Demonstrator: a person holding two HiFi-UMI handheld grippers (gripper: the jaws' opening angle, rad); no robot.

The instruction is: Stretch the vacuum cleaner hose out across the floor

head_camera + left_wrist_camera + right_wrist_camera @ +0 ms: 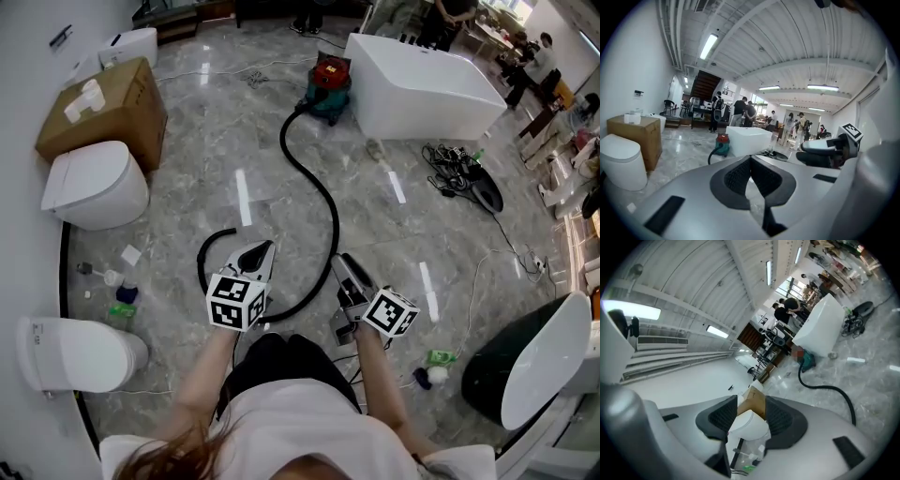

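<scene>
Black vacuum cleaner hose (323, 202) runs from the red-topped vacuum cleaner (328, 82) beside the white tub (422, 89), curving over the grey marble floor (216, 141) towards us and hooking round in a loop by our left gripper (258, 255). We hold that gripper with its jaws pressed together on nothing, and our right gripper (347, 264) with its jaws spread and empty, a white toilet (749, 423) showing through the gap; neither grips the hose.
</scene>
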